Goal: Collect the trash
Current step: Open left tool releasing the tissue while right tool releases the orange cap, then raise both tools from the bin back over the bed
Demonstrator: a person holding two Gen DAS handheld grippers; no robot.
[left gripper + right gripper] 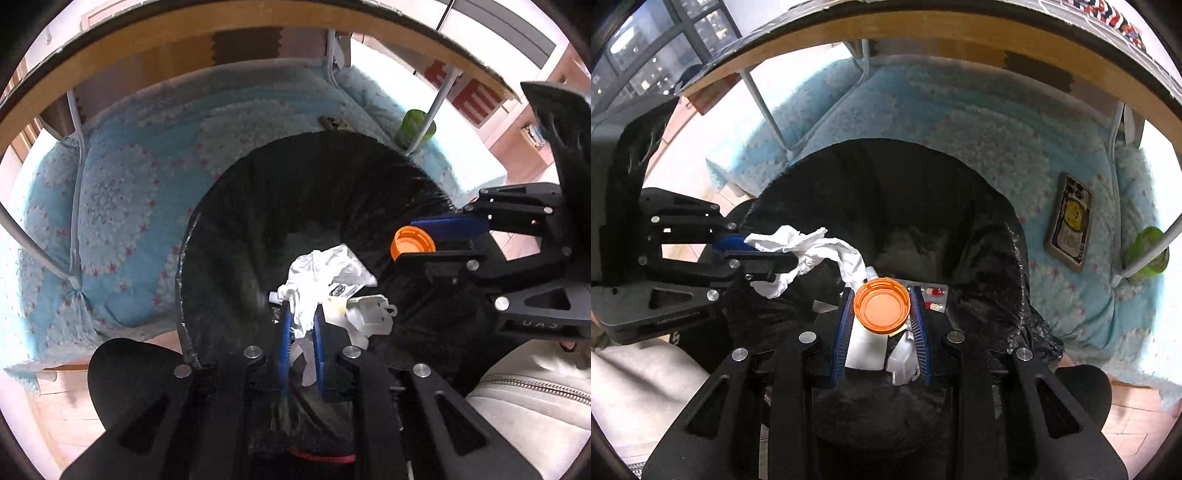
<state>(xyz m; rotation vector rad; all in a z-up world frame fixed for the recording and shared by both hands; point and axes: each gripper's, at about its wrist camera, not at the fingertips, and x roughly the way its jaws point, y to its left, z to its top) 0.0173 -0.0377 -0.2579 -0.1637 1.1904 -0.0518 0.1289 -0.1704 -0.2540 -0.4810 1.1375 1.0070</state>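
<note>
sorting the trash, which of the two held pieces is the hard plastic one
The orange cap, round and rigid, held by the right claw. The left claw holds soft crumpled white tissue.

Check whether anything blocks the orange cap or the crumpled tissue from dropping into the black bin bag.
Nothing visible does. The right tool holds the orange cap and the left tool holds the crumpled tissue, both over the open black bin bag, with only earlier trash below.

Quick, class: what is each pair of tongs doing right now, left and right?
Left tongs: closed on the crumpled white tissue.
Right tongs: closed on the orange cap.
</note>
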